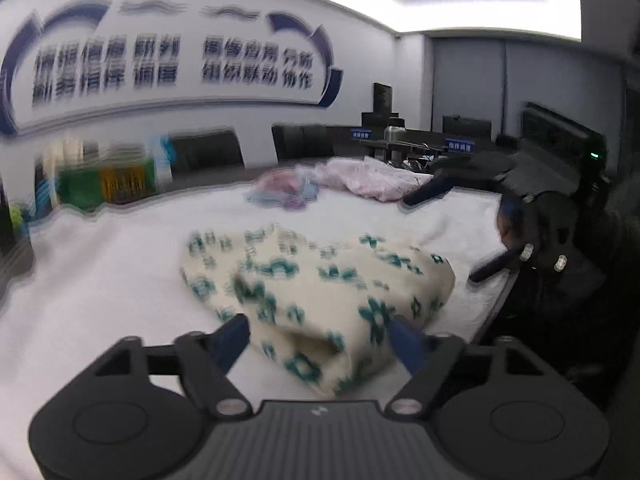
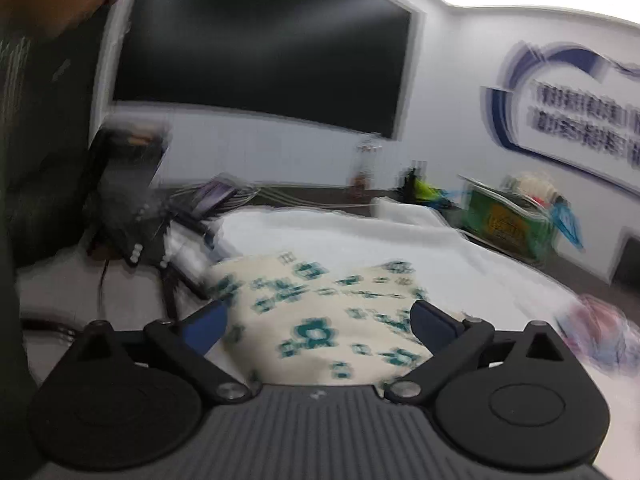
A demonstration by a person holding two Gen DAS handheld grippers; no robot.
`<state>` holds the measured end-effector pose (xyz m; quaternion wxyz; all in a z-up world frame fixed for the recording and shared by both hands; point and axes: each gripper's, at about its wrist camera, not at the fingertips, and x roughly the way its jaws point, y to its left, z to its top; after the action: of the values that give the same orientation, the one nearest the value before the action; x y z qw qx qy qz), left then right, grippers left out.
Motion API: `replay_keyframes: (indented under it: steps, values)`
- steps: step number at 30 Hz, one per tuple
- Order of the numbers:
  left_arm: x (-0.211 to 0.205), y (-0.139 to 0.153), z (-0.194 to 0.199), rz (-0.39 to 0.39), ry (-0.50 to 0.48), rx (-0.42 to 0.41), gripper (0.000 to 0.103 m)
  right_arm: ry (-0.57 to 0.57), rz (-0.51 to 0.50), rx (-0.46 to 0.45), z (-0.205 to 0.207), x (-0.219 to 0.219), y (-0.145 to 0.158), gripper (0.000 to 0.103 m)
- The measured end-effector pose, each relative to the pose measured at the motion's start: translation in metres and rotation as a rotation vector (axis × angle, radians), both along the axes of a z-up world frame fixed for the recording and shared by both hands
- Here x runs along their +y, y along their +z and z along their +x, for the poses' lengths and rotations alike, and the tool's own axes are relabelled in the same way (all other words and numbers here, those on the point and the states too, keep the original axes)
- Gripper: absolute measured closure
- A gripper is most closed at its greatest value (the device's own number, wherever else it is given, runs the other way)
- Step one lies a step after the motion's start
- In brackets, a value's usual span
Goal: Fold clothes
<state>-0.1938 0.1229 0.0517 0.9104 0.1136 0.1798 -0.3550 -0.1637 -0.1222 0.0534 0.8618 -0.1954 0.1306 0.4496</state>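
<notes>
Lying bunched on the white table cover (image 1: 120, 264), the cream garment with teal flower print (image 1: 320, 280) sits in front of both tools, partly doubled over itself with a rounded fold near its close edge. The left gripper (image 1: 320, 340) has its jaws spread wide with nothing pinched, the cloth only showing between its blue pads (image 1: 230, 340). The right gripper (image 2: 320, 326) is likewise wide open and empty above the same cloth. The fabric looks soft, light and limp, probably a fleecy knit that will sag and drag, so it likely wants pinching at an outer edge or corner, taking one layer only. A pink clothes pile (image 1: 360, 178) lies farther back.
</notes>
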Motion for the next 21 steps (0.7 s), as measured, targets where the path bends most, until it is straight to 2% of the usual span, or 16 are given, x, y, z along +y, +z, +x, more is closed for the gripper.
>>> replay_keyframes:
  steps: [2, 3, 4, 5, 7, 12, 14, 16, 18, 21]
  values:
    - [-0.017, 0.003, -0.007, 0.122, -0.058, -0.096, 0.021, 0.066, -0.084, 0.004, 0.008, 0.016, -0.011, 0.011]
    - [-0.023, 0.002, -0.006, 0.155, -0.082, -0.108, 0.021, 0.087, -0.134, 0.011, 0.014, 0.024, -0.017, 0.016]
    - [-0.029, 0.001, -0.004, 0.189, -0.105, -0.121, 0.021, 0.108, -0.184, 0.019, 0.020, 0.031, -0.023, 0.027]
    - [-0.035, 0.000, -0.003, 0.218, -0.128, -0.130, 0.021, 0.128, -0.228, 0.022, 0.025, 0.037, -0.028, 0.030]
    - [-0.040, -0.003, 0.005, 0.224, -0.160, -0.114, 0.021, 0.160, -0.283, 0.020, 0.032, 0.042, -0.036, 0.030]
    - [-0.054, -0.010, 0.015, 0.305, -0.216, -0.171, 0.021, 0.202, -0.258, 0.139, 0.054, 0.039, -0.037, 0.033]
    - [-0.061, -0.012, 0.020, 0.350, -0.244, -0.188, 0.021, 0.207, -0.220, 0.243, 0.068, 0.038, -0.031, 0.048]
    - [-0.068, -0.016, 0.028, 0.396, -0.269, -0.200, 0.021, 0.216, -0.162, 0.355, 0.087, 0.032, -0.022, 0.058]
    - [-0.074, -0.020, 0.037, 0.439, -0.293, -0.211, 0.021, 0.231, -0.108, 0.422, 0.103, 0.024, -0.011, 0.062]
    - [-0.075, -0.025, 0.053, 0.438, -0.293, -0.205, 0.021, 0.238, -0.052, 0.504, 0.122, 0.016, 0.000, 0.064]
